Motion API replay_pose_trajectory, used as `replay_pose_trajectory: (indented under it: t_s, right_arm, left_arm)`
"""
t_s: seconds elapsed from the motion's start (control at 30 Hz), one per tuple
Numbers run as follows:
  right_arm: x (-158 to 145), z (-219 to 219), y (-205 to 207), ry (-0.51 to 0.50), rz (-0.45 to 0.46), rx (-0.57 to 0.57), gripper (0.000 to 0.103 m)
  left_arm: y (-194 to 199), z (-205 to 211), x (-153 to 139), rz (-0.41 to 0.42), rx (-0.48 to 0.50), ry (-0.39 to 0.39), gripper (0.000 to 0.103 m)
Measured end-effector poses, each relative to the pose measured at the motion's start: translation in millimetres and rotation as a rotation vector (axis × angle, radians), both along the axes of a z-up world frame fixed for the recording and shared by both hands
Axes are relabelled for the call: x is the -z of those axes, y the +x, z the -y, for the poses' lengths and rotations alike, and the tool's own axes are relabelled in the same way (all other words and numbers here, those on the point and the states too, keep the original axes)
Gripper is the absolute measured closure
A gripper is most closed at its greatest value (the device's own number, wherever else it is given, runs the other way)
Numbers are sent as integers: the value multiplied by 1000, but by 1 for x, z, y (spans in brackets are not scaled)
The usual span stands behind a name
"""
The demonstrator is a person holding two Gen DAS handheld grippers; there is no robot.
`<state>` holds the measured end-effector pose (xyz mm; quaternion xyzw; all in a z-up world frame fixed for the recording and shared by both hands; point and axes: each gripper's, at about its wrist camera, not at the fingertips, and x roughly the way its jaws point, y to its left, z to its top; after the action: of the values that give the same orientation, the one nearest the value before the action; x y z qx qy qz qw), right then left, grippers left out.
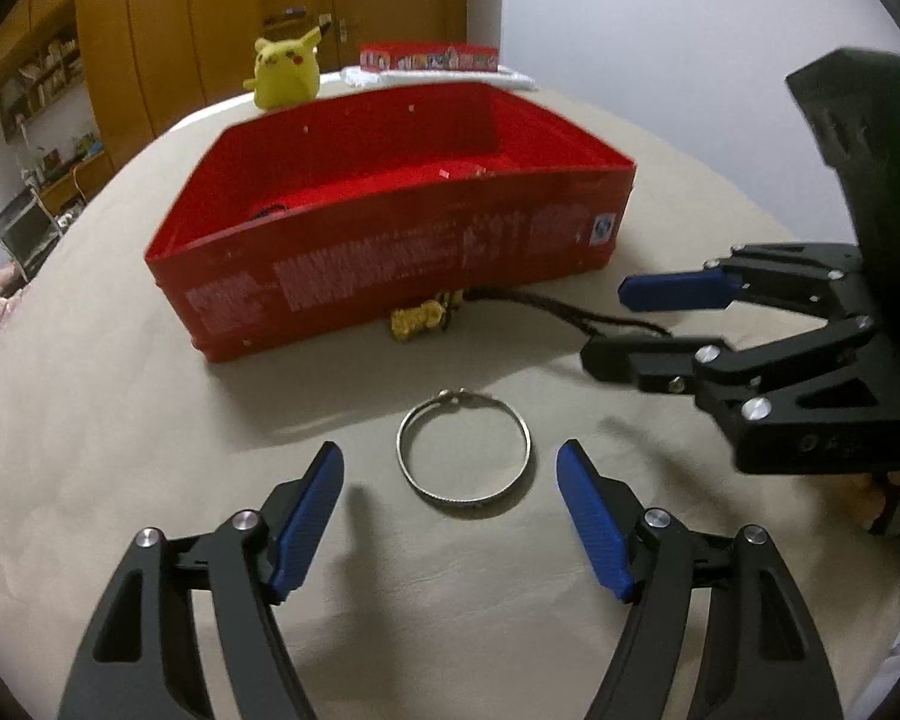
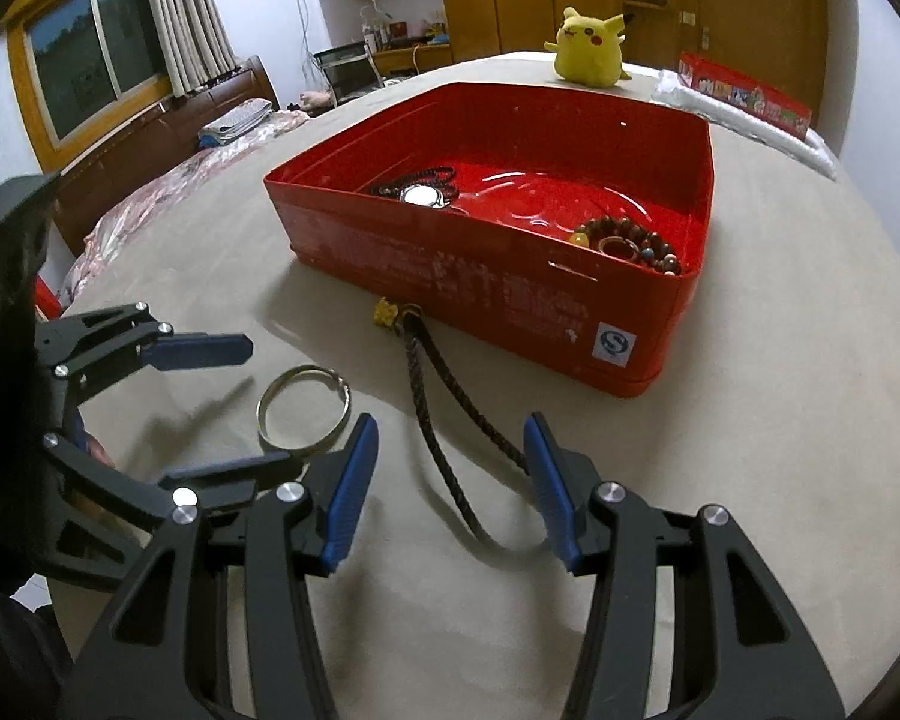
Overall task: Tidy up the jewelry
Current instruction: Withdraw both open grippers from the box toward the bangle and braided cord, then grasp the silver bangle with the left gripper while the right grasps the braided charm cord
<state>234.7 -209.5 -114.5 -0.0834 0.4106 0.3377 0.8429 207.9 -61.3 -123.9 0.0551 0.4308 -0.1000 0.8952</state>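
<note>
A silver bangle (image 1: 465, 455) lies flat on the beige table, just ahead of my left gripper (image 1: 450, 450), whose blue pads stand wide apart on either side of it without touching it. A dark braided cord (image 2: 432, 414) with a gold pendant (image 2: 385, 313) runs from the red box (image 2: 480, 300) toward me. The cord's loop lies between the fingers of my right gripper (image 2: 450, 426), which is open and not pressing on it. The box holds a brown bead bracelet (image 2: 630, 240) and a dark bead string with a round silver piece (image 2: 423, 195). In the right wrist view the left gripper (image 2: 273, 405) straddles the bangle (image 2: 303, 408).
A yellow plush toy (image 2: 591, 48) sits behind the box, with a red carton (image 2: 744, 93) on white padding to its right. The two grippers are close side by side; the right gripper (image 1: 606, 324) reaches in from the right. A bed and window lie beyond the table's left edge.
</note>
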Motion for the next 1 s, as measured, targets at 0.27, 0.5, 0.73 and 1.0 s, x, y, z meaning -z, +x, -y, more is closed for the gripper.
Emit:
replay_pose_trajectory:
  t_s: [0.27,0.5,0.73,1.0]
  right_arm:
    - [-1,5,6,20,-9,2,52]
    - [4,5,8,27,-27,-7,51]
    - [6,3,9,22,-30,-17,49]
    - [9,0,8,0,-27,-18,49]
  left_arm:
    - [6,1,8,-20,-45,27,20]
    - [8,-3,8,-25,-75,17,40]
    - [8,-5,5,-13,-79,2,54]
    - [6,-9,2,-12,-87,-6,54]
